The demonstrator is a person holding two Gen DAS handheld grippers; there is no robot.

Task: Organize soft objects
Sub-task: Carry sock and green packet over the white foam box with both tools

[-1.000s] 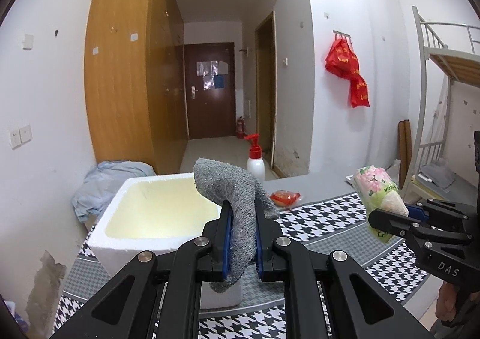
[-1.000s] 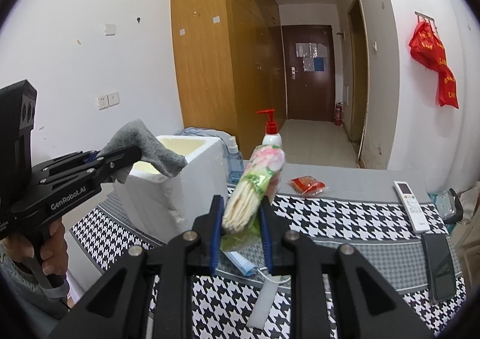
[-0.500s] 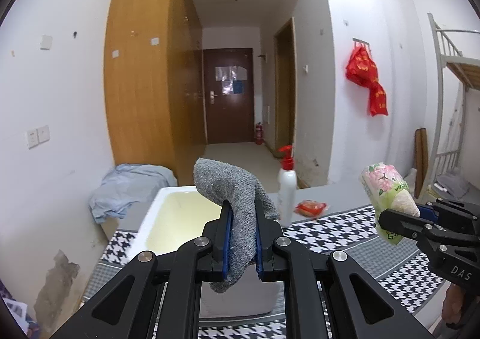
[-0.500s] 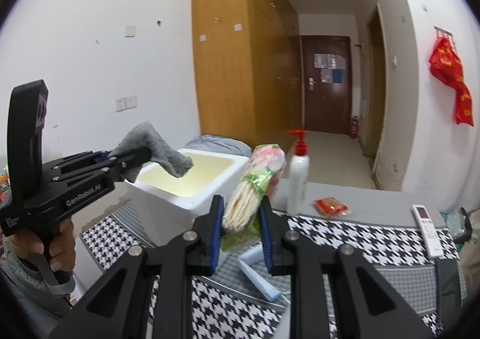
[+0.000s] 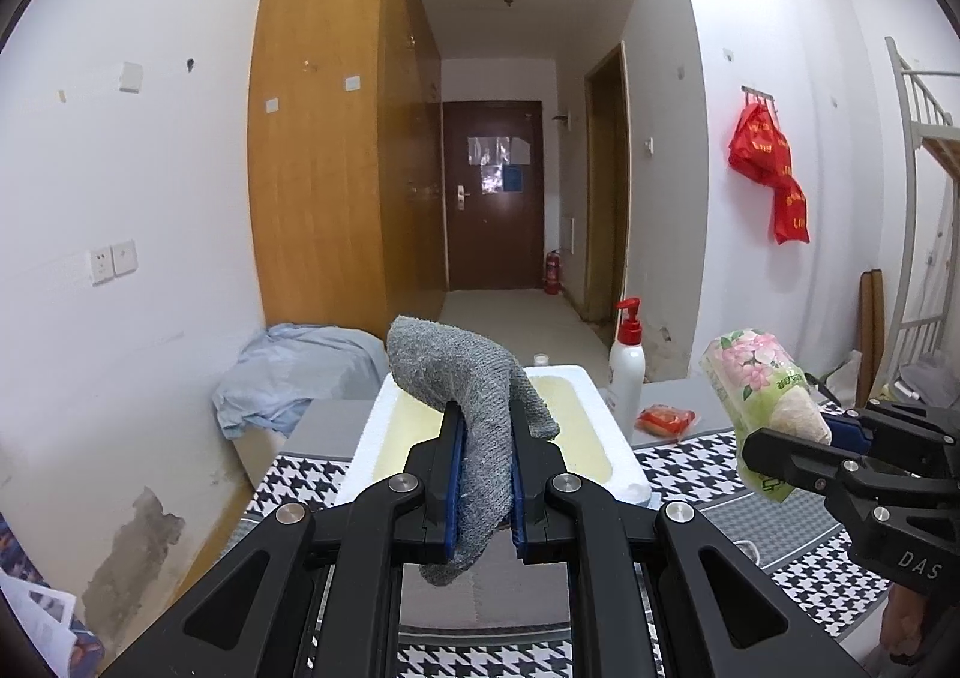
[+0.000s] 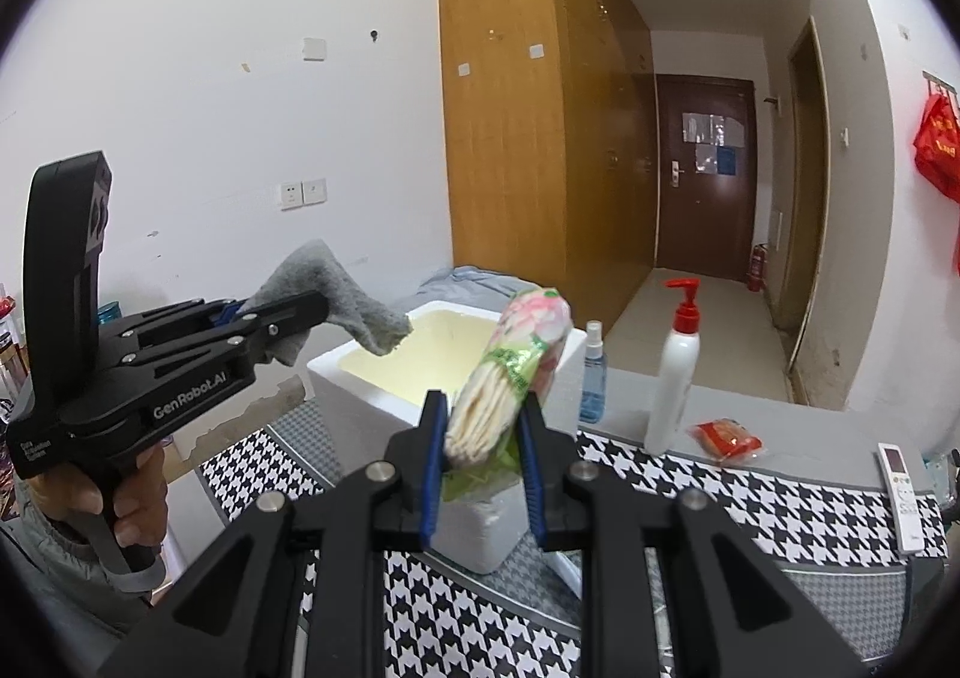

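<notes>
**Both tongs loaded, foam box dead ahead**

Two carries in the air at once. The left gripper (image 5: 483, 474) is clamped tight on a grey knitted cloth (image 5: 462, 372), which drapes over the top of its blue pads and hangs out below them. From the right wrist view that cloth (image 6: 336, 294) droops just over the near corner of the white foam box (image 6: 384, 378). The right gripper (image 6: 480, 438) has its tongs narrowed around a floral packet of white tissues (image 6: 510, 372), standing up and leaning to the right between the pads, with the box right behind it.

The box sits on the houndstooth tablecloth (image 5: 696, 468), its pale yellow inside open and, as far as can be seen, holding nothing yet. A pump bottle (image 6: 675, 378), a small spray bottle (image 6: 593, 378), a red packet (image 6: 726, 438) and a remote (image 6: 900, 483) stand or lie off to the right.

My read: this is the transport step, soft items heading for the box. Next, each gripper needs to get squarely over the opening, not just the rim, dip a little and let go. The cloth looks closer; it is limp, so it may catch on the pads or drape over the wall if dropped at the edge. The packet is stiffer and should drop clean.
</notes>
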